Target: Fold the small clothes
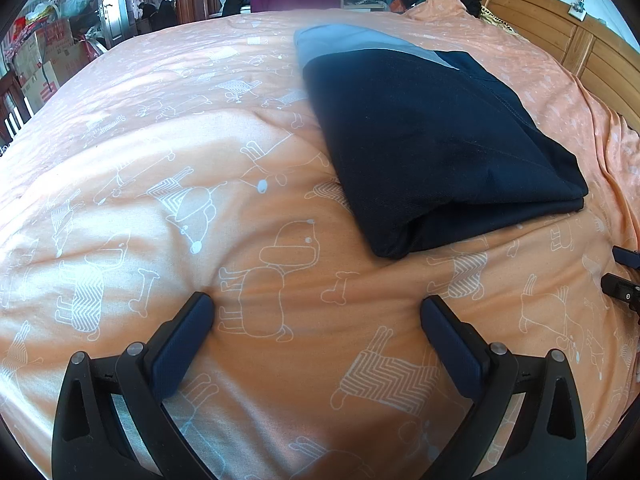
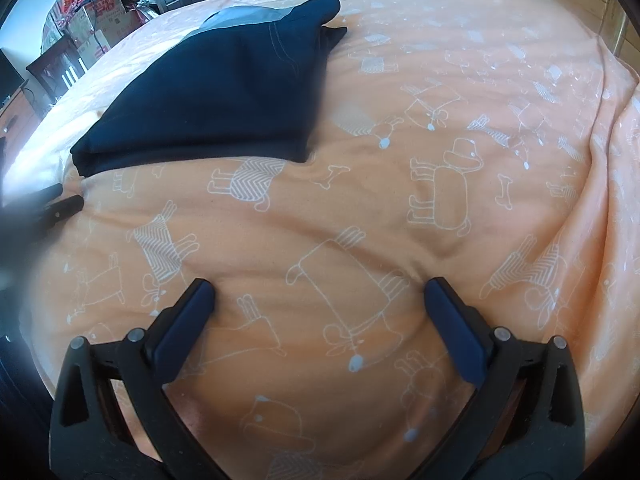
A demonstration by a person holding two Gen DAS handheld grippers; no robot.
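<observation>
Tongs L (image 1: 316, 308) & R (image 2: 320, 292) both wide open, empty, tips on bedspread (image 1: 160, 160), apart from folded garment (image 1: 432, 144).

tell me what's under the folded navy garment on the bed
The folded navy garment lies flat on the orange dog-print bedspread, which shows all around its edges. Whatever is directly beneath its middle is covered; nothing else sticks out from under it.

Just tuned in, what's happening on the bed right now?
A dark navy garment with a grey panel lies folded into a compact stack on the orange dog-print bedspread. Neither tool touches it: the left gripper and the right gripper are both open and empty, over bare bedspread on the near side of the garment. The fold looks finished, judging by its tidy edges.
</observation>
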